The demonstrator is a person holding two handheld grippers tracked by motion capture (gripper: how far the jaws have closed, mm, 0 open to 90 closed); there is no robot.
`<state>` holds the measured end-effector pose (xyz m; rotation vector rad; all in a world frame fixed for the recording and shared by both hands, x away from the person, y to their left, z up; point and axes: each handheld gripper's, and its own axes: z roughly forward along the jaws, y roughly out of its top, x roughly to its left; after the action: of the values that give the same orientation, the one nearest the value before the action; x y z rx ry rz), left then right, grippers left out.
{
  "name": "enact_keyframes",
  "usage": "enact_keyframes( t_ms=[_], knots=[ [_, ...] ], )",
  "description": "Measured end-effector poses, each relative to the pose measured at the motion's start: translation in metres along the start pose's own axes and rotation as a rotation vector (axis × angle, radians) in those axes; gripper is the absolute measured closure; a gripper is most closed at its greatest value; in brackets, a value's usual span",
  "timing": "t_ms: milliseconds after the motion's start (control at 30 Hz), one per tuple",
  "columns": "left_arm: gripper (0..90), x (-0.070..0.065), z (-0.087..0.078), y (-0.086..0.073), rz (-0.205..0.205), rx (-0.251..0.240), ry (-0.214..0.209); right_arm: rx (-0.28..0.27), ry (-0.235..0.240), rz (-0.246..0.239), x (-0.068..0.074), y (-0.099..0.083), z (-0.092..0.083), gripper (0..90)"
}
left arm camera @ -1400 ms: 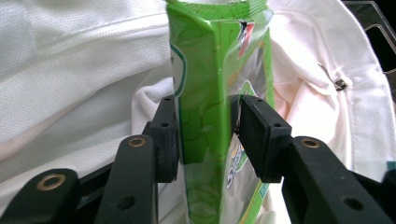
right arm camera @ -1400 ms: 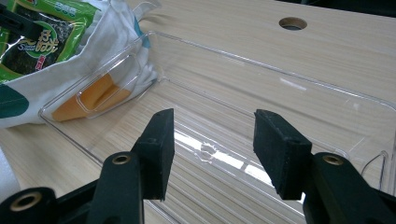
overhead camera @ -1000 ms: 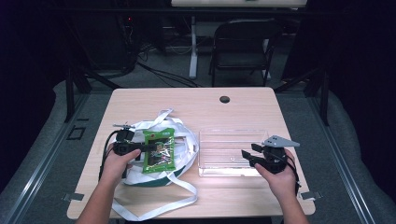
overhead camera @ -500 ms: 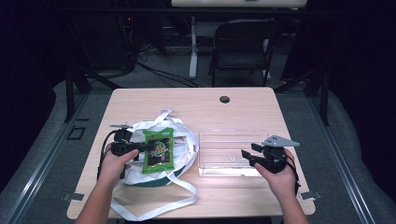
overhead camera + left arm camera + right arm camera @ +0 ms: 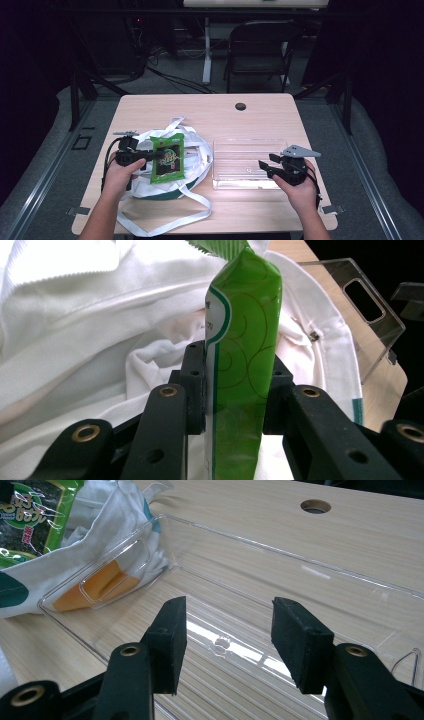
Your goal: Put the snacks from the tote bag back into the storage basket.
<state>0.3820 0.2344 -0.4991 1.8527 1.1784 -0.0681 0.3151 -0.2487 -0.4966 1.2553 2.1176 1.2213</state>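
A green snack packet [image 5: 167, 158] [image 5: 242, 355] is held over a white cloth bag [image 5: 187, 170] [image 5: 85, 320] at the table's left. My left gripper [image 5: 154, 156] [image 5: 233, 385] is shut on the packet's lower edge, one black jaw on each side of it. A clear plastic tray [image 5: 247, 162] [image 5: 280, 615] lies at the centre right with nothing in it. My right gripper [image 5: 264, 167] [image 5: 227, 640] hovers open at the tray's near right corner, jaws pointing over the tray floor. The packet [image 5: 30, 515] and the bag [image 5: 100, 535] show beyond the tray's far end in the right gripper view.
The bag's long white straps [image 5: 165, 220] trail toward the front edge of the wooden table [image 5: 210, 110]. A round cable hole [image 5: 240, 106] [image 5: 315, 506] sits in the table at the back. A folding chair [image 5: 260, 47] stands behind the table.
The left gripper has lifted the green packet a little and tipped it more upright above the bag. The right gripper has stayed at the tray's corner.
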Motion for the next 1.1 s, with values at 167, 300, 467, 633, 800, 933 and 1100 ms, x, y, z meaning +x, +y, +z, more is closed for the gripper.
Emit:
enact_keyframes(
  t_ms=[167,300,467,633,800,933,1100],
  knots=[
    [71.1,-0.004,-0.006,0.002,0.017,-0.025,0.0,0.0,0.001,0.0,0.0,0.0,0.0,48.4],
    [71.1,-0.006,-0.008,0.004,0.032,-0.039,0.003,-0.001,0.001,0.001,0.0,0.0,0.0,48.4],
    [71.2,-0.009,-0.011,0.005,0.06,-0.062,-0.001,0.001,0.0,-0.001,0.0,0.0,0.0,48.4],
    [71.2,-0.015,-0.016,0.007,0.115,-0.108,-0.001,-0.005,0.002,-0.007,0.0,0.0,0.0,48.4],
    [71.3,-0.021,-0.02,0.009,0.154,-0.138,0.0,-0.003,0.002,-0.015,0.0,0.0,0.0,48.4],
    [71.3,-0.025,-0.023,0.01,0.171,-0.155,0.007,-0.006,-0.002,-0.021,0.001,0.0,0.0,48.4],
    [71.3,-0.029,-0.025,0.011,0.191,-0.177,0.007,0.007,-0.009,-0.046,0.001,0.0,0.001,48.9]
  ],
)
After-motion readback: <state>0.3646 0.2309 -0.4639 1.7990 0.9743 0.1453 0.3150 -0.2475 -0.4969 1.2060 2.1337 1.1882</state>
